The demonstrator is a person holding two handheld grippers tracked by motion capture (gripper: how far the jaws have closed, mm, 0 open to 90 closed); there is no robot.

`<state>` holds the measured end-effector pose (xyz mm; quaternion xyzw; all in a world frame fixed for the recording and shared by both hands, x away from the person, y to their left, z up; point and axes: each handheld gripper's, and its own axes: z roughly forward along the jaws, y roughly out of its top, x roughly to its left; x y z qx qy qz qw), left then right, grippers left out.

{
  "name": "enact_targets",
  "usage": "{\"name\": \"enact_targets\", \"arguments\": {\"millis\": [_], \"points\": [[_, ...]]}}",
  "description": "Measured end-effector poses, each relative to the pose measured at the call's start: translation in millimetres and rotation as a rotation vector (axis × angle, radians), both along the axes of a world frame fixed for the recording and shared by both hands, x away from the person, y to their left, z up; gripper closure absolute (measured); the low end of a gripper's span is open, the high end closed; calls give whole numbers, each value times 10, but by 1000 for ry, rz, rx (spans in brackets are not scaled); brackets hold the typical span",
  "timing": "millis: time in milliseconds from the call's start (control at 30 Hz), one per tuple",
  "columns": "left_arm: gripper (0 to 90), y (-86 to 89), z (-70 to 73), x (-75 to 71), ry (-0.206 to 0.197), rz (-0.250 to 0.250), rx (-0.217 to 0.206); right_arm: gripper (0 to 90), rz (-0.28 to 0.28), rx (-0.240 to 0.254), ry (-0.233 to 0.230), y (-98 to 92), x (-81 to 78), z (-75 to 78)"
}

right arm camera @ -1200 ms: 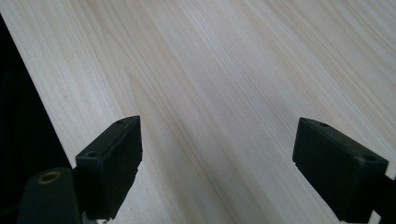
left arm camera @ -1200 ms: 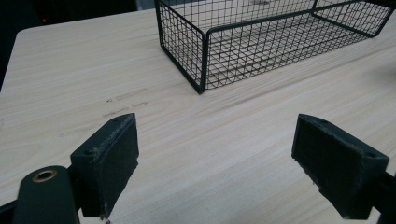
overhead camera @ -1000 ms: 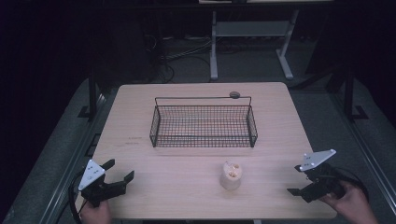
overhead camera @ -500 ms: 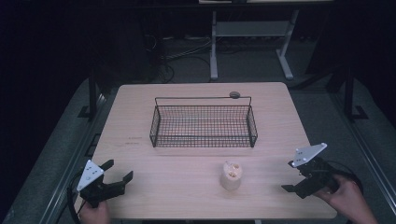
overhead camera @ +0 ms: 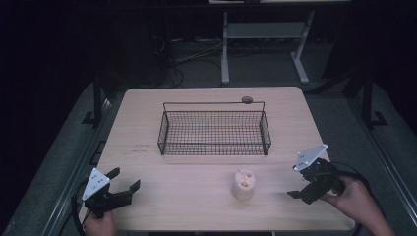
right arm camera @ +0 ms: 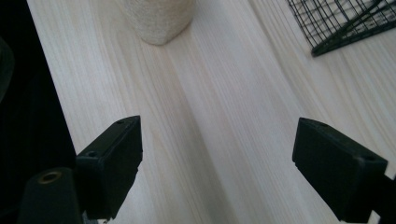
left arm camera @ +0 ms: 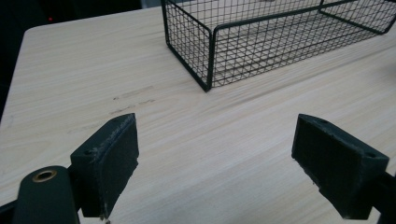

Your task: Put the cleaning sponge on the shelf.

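right gripper lined up on the cup, nothing held yet.
table [overhead camera: 196, 196] bare in front; wire basket [overhead camera: 215, 132] sits mid-table, likely the drop spot. pale cup [overhead camera: 244, 185] stands upright near the front edge, apart from both. right gripper [overhead camera: 301, 191] points at it, jaws spread; left gripper [overhead camera: 123, 182] parked, jaws spread, empty.

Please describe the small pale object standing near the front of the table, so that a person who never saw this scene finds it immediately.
Start at the black wire basket in the middle of the wooden table. In front of its right half stands a short beige cylinder, apart from the basket. It alone is pale, rough-looking, with holes in its top.
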<state>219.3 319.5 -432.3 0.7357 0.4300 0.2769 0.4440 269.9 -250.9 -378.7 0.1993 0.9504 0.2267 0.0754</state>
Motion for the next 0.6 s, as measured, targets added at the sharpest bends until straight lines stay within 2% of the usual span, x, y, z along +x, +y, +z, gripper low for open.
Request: {"name": "enact_targets", "arguments": {"millis": [367, 600], "points": [[139, 15, -4, 1, 1, 6, -6, 155, 46, -15, 4, 174, 22, 68], [139, 11, -3, 1, 1, 3, 3, 154, 63, -28, 27, 276, 63, 91]]}}
